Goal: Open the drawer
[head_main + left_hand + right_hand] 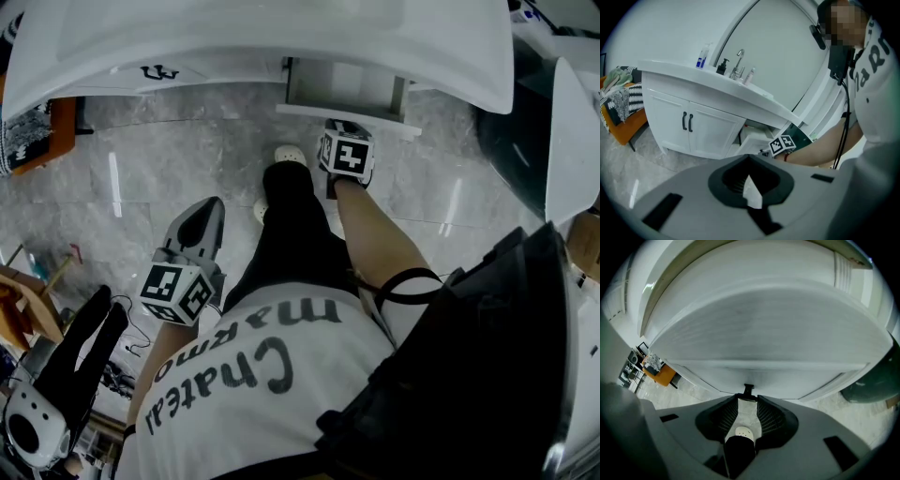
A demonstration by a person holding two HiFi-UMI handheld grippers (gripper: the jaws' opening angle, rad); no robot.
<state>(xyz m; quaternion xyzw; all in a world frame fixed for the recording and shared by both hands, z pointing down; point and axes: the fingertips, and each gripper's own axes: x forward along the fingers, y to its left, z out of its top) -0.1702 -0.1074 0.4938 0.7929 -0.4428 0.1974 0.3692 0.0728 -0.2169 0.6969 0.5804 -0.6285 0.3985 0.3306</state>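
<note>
So, the drawer [309,112] was sitting partway out from under the white counter [281,37], with its front panel jutting over the grey marble floor [169,159]. The right tongs [748,399] were right up against that front and pointing steeply down. In the right gripper view the panel filled nearly everything, and the little black handle [748,390] sat at the very tips, which had closed in on either side of it. The gap behind it was wide enough to see a white shoe [742,431] through it. The left tongs [202,220] were off to the side, well apart from the drawer, hanging over the floor. Their jaws were pretty much together, with only a sliver showing between them and nothing in them. From the left gripper view you could see the cabinet doors [686,124] with their dark handles closed beside the drawer. A faucet [738,63] and a few bottles [702,56] stood up on the counter, and an orange seat [623,124] with patterned cloth on it was off at the far end.
</note>
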